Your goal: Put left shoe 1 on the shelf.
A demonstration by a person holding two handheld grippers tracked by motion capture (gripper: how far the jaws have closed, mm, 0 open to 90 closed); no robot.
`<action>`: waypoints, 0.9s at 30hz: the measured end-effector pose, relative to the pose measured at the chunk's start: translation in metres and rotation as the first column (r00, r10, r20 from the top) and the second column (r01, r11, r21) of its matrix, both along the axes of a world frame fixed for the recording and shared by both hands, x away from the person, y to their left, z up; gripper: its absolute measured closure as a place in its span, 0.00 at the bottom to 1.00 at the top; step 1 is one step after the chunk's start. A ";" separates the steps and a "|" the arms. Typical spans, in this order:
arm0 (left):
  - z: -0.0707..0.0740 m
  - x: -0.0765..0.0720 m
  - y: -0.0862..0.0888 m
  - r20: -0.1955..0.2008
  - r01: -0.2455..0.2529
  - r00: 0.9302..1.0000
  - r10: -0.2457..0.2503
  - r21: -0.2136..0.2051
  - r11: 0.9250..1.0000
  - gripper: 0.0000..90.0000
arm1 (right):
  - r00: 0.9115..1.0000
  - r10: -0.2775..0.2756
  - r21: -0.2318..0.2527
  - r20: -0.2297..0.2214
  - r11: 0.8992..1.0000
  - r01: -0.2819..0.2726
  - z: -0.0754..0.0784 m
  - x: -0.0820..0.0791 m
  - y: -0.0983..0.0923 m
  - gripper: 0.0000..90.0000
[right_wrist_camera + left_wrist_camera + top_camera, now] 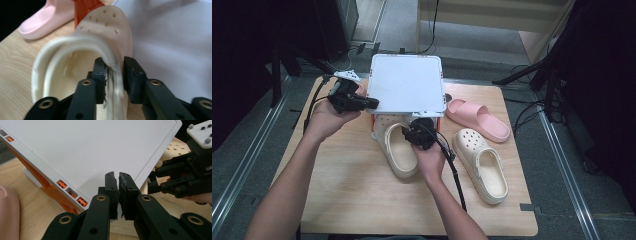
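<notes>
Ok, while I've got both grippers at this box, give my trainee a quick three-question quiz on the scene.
1. True or false: the left gripper is shut on the edge of the white lid.
2. What sits between the jaws of the right gripper? A) a pink strap B) the side wall of a cream clog C) an orange bar
3. How many shoes are on the table?

Key
1. True.
2. B; the pads look slightly apart from the wall, not pressing.
3. Three: that cream clog, the second clog and the pink slide.
</notes>
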State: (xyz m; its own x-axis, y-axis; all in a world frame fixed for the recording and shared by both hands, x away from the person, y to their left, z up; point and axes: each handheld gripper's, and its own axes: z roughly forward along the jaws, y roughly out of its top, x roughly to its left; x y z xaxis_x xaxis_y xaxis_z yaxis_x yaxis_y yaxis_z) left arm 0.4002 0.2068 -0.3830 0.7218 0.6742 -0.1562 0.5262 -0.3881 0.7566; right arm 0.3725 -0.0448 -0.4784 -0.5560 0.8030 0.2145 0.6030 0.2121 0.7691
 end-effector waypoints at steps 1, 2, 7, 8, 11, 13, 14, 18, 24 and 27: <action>0.000 0.000 0.000 0.000 0.000 1.000 0.000 0.000 1.000 0.95 | 1.000 0.006 -0.004 0.000 1.000 -0.006 0.001 -0.001 0.000 0.77; 0.000 0.000 0.000 0.000 0.000 1.000 0.000 0.000 1.000 0.95 | 1.000 0.012 -0.017 0.003 1.000 -0.012 0.001 -0.002 0.001 0.75; 0.000 0.000 0.001 -0.001 0.001 1.000 -0.001 -0.006 1.000 0.94 | 0.999 0.052 -0.053 0.004 0.997 -0.052 0.006 -0.008 0.000 0.63; 0.000 0.000 0.001 -0.002 0.002 1.000 -0.002 -0.007 1.000 0.94 | 0.998 0.062 -0.054 -0.003 0.997 -0.062 0.009 -0.010 -0.001 0.60; 0.000 0.001 0.001 -0.003 0.003 1.000 -0.003 -0.008 1.000 0.94 | 0.996 0.084 -0.083 0.020 0.993 -0.082 0.014 -0.017 -0.005 0.57; 0.000 0.001 0.001 -0.010 0.002 1.000 -0.002 -0.013 1.000 0.94 | 0.994 0.104 -0.096 0.031 0.990 -0.100 0.018 -0.023 -0.008 0.56; 0.000 0.001 0.002 -0.011 0.002 1.000 -0.002 -0.014 1.000 0.94 | 0.993 0.109 -0.099 0.036 0.990 -0.105 0.019 -0.025 -0.009 0.56; 0.000 0.001 0.001 -0.005 0.000 1.000 0.000 -0.010 1.000 0.94 | 0.991 0.131 -0.093 0.029 0.987 -0.128 0.021 -0.037 -0.016 0.59; 0.000 0.000 0.001 -0.006 -0.001 1.000 0.001 -0.010 1.000 0.94 | 0.980 0.201 -0.042 -0.003 0.979 -0.201 0.017 -0.062 -0.027 0.66; 0.000 0.000 0.001 -0.003 -0.003 1.000 0.003 -0.009 1.000 0.94 | 0.977 0.214 -0.025 -0.017 0.976 -0.214 0.016 -0.070 -0.031 0.69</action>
State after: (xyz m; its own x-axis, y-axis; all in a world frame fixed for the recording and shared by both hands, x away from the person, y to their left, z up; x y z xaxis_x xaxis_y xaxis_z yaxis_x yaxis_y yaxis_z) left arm 0.4000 0.2074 -0.3834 0.7193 0.6749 -0.1647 0.5298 -0.3795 0.7585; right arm 0.3024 -0.0755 -0.4628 -0.7127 0.6714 0.2035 0.5522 0.3580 0.7529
